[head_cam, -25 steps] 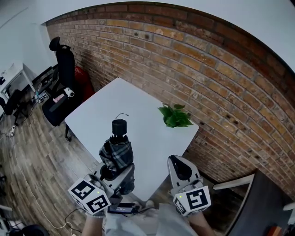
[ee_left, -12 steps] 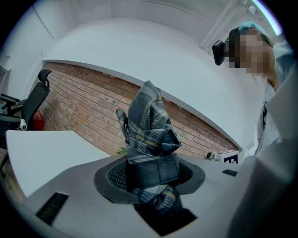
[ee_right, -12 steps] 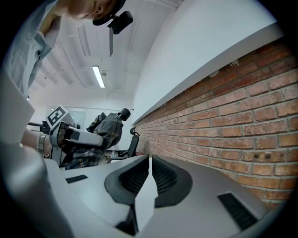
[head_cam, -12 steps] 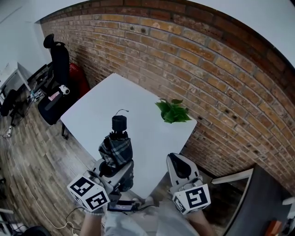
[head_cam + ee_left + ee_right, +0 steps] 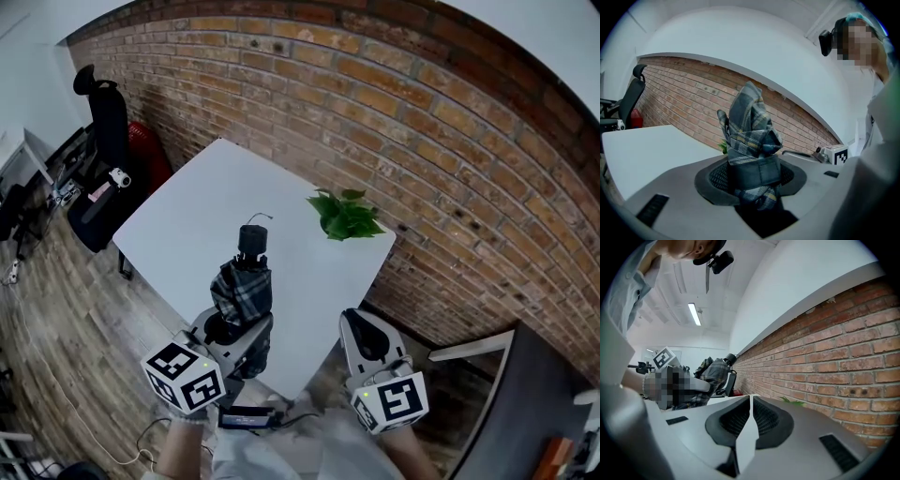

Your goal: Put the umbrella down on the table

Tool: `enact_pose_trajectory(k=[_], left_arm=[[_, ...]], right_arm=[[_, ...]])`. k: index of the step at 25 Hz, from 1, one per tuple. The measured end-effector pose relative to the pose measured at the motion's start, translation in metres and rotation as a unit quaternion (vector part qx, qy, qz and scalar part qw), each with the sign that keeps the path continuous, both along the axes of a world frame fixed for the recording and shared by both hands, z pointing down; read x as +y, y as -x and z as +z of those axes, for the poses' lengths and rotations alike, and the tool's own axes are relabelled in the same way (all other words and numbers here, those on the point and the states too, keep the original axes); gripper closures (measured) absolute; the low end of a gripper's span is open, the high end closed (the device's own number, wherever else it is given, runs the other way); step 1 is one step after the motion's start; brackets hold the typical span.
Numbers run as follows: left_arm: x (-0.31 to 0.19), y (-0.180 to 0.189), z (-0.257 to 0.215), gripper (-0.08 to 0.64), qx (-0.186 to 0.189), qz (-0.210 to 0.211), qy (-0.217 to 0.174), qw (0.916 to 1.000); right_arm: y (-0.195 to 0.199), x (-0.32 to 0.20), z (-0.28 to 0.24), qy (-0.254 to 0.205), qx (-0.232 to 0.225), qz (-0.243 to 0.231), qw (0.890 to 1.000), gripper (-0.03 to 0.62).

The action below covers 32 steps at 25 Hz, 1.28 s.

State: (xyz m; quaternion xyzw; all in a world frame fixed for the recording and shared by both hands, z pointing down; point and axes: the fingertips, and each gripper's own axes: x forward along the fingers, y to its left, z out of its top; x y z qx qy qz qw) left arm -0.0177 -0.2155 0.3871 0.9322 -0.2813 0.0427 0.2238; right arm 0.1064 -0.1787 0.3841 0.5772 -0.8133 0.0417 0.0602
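Observation:
A folded plaid umbrella (image 5: 246, 291) with a black handle (image 5: 252, 239) stands tilted away from me over the near edge of the white table (image 5: 178, 225). My left gripper (image 5: 236, 330) is shut on its strapped lower part; in the left gripper view the fabric bundle (image 5: 751, 131) fills the space between the jaws. Whether the umbrella touches the tabletop is hidden. My right gripper (image 5: 367, 339) hangs off the table's near right corner, shut and holding nothing (image 5: 750, 416). From the right gripper view the umbrella (image 5: 711, 372) shows at the left.
A small green plant (image 5: 345, 214) sits at the table's far right corner by the brick wall (image 5: 422, 131). A black office chair (image 5: 101, 108) and a red object (image 5: 142, 152) stand left of the table on the wood floor. A dark panel (image 5: 534, 412) is at lower right.
My left gripper has carried the umbrella forward and lower over the table, and its handle end now leans farther away from me. The right gripper has kept still.

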Motion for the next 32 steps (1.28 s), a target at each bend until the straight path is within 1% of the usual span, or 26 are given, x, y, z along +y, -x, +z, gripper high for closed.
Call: enact_pose_trajectory(k=[5, 10, 13, 15, 18, 21, 25, 29, 32], left_arm=[[-0.016, -0.012, 0.027, 0.350, -0.029, 0.015, 0.015, 0.9994], [-0.035, -0.021, 0.056, 0.350, -0.077, 0.021, 0.040, 0.9960], [-0.044, -0.031, 0.074, 0.350, -0.117, 0.030, 0.047, 0.9916], [-0.047, -0.038, 0.088, 0.350, -0.145, 0.042, 0.047, 0.9874], [-0.048, -0.048, 0.109, 0.348, -0.178, 0.065, 0.053, 0.9805], [-0.049, -0.056, 0.134, 0.350, -0.219, 0.085, 0.062, 0.9701], [-0.053, -0.064, 0.167, 0.348, -0.274, 0.108, 0.074, 0.9528], [-0.055, -0.066, 0.201, 0.348, -0.328, 0.130, 0.091, 0.9311], [-0.057, -0.064, 0.224, 0.348, -0.361, 0.140, 0.109, 0.9155]], right_arm=[[-0.005, 0.000, 0.010, 0.011, 0.001, 0.004, 1.000, 0.540], [-0.008, 0.001, 0.019, 0.025, 0.004, 0.009, 1.000, 0.540], [-0.011, 0.001, 0.026, 0.033, 0.005, 0.012, 0.999, 0.541], [-0.013, 0.001, 0.030, 0.038, 0.005, 0.014, 0.999, 0.540], [-0.017, 0.002, 0.036, 0.045, 0.005, 0.018, 0.999, 0.540], [-0.022, 0.003, 0.042, 0.053, 0.004, 0.024, 0.998, 0.540], [-0.026, 0.004, 0.050, 0.063, 0.003, 0.029, 0.998, 0.540], [-0.027, 0.006, 0.055, 0.070, 0.004, 0.030, 0.997, 0.540], [-0.027, 0.007, 0.057, 0.072, 0.007, 0.031, 0.997, 0.540]])
